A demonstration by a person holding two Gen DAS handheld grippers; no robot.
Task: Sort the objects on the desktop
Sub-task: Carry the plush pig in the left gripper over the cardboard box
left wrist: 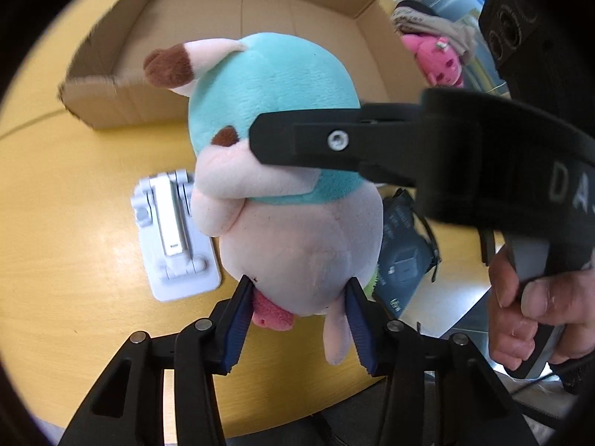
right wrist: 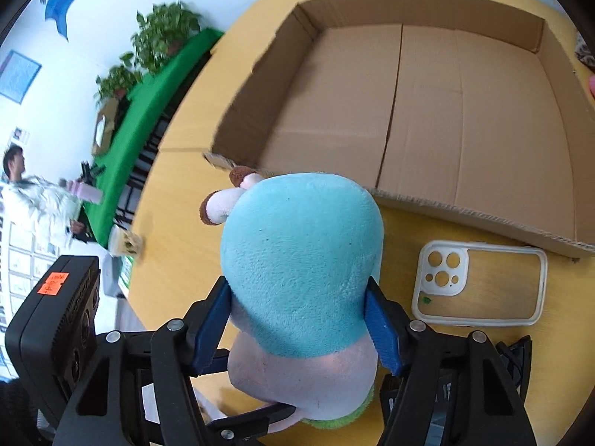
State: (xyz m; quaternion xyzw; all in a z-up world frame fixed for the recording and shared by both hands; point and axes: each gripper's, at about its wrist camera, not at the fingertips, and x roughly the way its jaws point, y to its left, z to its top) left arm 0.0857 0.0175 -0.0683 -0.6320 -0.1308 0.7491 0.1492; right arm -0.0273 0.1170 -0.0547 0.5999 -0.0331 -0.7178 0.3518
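Note:
A plush toy (left wrist: 282, 171) with a teal head, pale pink body and brown-tipped ears hangs above the yellow round table (left wrist: 74, 223). My left gripper (left wrist: 297, 308) is shut on its lower body. My right gripper (right wrist: 297, 319) is shut on its teal head (right wrist: 301, 260); one right finger (left wrist: 308, 141) crosses the toy in the left wrist view. An open, empty cardboard box (right wrist: 427, 111) lies on the table just beyond the toy; it also shows in the left wrist view (left wrist: 260, 18).
A white folding phone stand (left wrist: 174, 238) and a dark blue pouch (left wrist: 405, 252) lie under the toy. A clear phone case (right wrist: 479, 286) lies by the box's near wall. A pink plush (left wrist: 438, 59) sits beyond the table. A person (right wrist: 33, 200) stands far left.

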